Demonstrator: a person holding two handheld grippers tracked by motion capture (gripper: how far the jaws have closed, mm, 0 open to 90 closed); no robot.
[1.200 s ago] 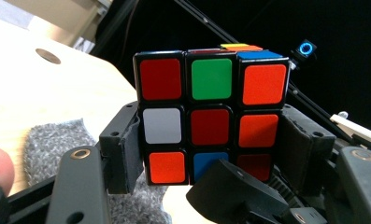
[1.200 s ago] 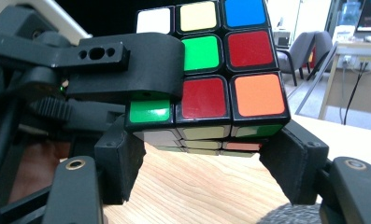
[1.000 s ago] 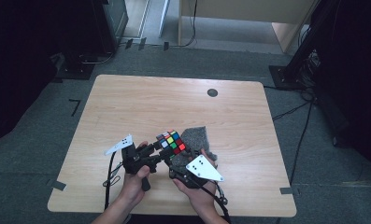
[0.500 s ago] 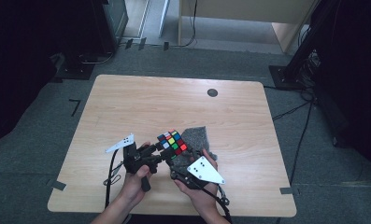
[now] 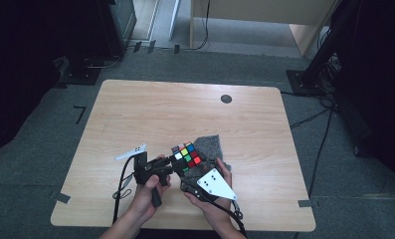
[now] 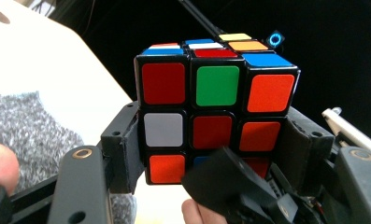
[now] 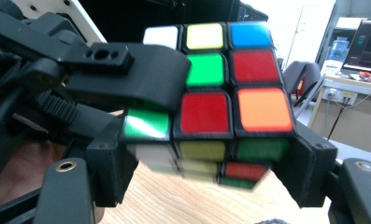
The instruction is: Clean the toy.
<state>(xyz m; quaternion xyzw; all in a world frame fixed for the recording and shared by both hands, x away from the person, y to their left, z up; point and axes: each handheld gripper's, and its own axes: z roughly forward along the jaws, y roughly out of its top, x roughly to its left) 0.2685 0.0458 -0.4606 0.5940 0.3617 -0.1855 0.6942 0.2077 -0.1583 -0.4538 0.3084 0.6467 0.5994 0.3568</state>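
- Broadly, the table (image 5: 135,114) takes up the middle of the high view, a pale wooden top with a small dark disc (image 5: 226,98) near its upper right edge.
- Next down in size, a grey cloth (image 5: 210,146) lies crumpled at lower centre of that view, just behind the hands.
- Then the cube (image 5: 186,155): it sits at lower centre of the high view, lifted off the tabletop and held between both grippers, in front of the cloth.
- Left gripper (image 5: 169,169): in its own view the jaws are clamped on the cube (image 6: 211,107) at both sides of its lower two layers; they have just been closing onto it.
- Right gripper (image 5: 187,178): its jaws stand on either side of the cube (image 7: 211,102) in its own view, near the bottom layers. They have just been opening a little; whether the pads press I cannot tell, as that part is blurred.
- Handling, as I judge it: the cube is light and rigid with smooth, rather slippery stickered faces, and its layers swivel freely. Best to grip flat on two opposite faces, square across one layer, not on edges or corners, so the other gripper can turn the free layer.
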